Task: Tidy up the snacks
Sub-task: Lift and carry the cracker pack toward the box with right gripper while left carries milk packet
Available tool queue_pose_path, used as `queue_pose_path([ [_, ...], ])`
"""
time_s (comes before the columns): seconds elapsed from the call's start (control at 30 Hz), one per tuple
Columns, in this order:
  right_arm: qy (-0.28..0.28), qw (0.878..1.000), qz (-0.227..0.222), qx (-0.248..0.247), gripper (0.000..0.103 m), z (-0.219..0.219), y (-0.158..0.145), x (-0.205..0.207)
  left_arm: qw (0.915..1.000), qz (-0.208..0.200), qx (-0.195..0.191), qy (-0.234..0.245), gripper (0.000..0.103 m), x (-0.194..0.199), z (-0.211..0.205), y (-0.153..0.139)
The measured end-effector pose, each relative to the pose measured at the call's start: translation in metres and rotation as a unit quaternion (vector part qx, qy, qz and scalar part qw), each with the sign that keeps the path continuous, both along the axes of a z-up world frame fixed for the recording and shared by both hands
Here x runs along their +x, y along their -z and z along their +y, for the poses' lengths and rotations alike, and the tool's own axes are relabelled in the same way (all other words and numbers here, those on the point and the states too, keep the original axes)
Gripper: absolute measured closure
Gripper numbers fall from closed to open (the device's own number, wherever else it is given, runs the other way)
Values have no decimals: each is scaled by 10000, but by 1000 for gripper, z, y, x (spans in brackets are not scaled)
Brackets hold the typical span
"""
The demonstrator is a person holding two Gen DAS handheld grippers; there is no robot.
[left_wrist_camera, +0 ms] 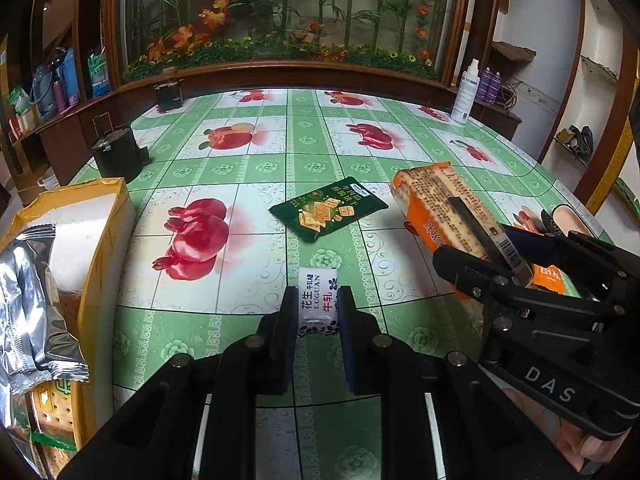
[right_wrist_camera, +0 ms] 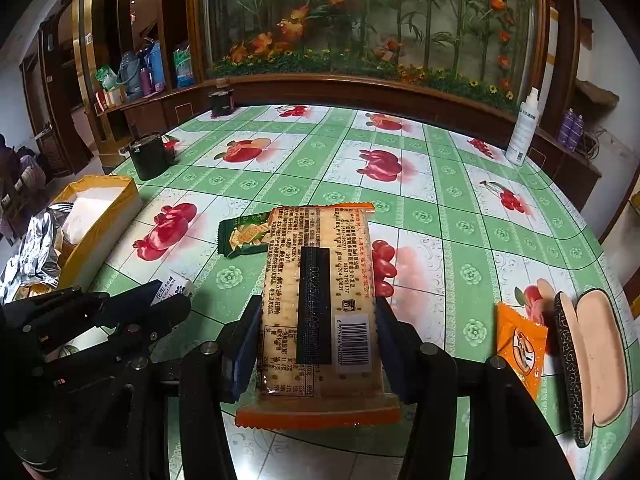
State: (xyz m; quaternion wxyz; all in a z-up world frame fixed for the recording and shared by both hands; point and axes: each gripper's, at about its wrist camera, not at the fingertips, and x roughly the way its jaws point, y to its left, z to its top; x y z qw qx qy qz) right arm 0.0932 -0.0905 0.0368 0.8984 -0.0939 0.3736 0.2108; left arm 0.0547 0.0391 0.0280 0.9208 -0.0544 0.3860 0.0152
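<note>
Two snacks are in my tongs. My left gripper (left_wrist_camera: 318, 304) squeezes a little white candy (left_wrist_camera: 318, 300) that says "LUGUAN". My right gripper (right_wrist_camera: 318, 332) holds a long orange cracker pack (right_wrist_camera: 320, 300) by its sides, with a barcode and small print I cannot read facing up. Its arm says "DAS". A green cracker bag (left_wrist_camera: 328, 208) lies on the table (left_wrist_camera: 248, 168), between us and the far edge. The cloth is green and white with red fruit pictures. A yellow box (left_wrist_camera: 100, 216) holding snacks sits at the left. Fake flowers stand behind glass (left_wrist_camera: 280, 16).
</note>
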Motion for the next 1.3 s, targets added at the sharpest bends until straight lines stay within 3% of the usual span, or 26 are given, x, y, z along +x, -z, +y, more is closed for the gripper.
queue_pose_path([
  [0.4, -22, 9999, -56, 101, 46, -1, -6, -6, 9998, -121, 15, -124, 85, -1, -2, -1],
  [1.3, 256, 9969, -14, 742, 46, -26, -22, -2, 9988, -460, -107, -109, 85, -39, -21, -43],
])
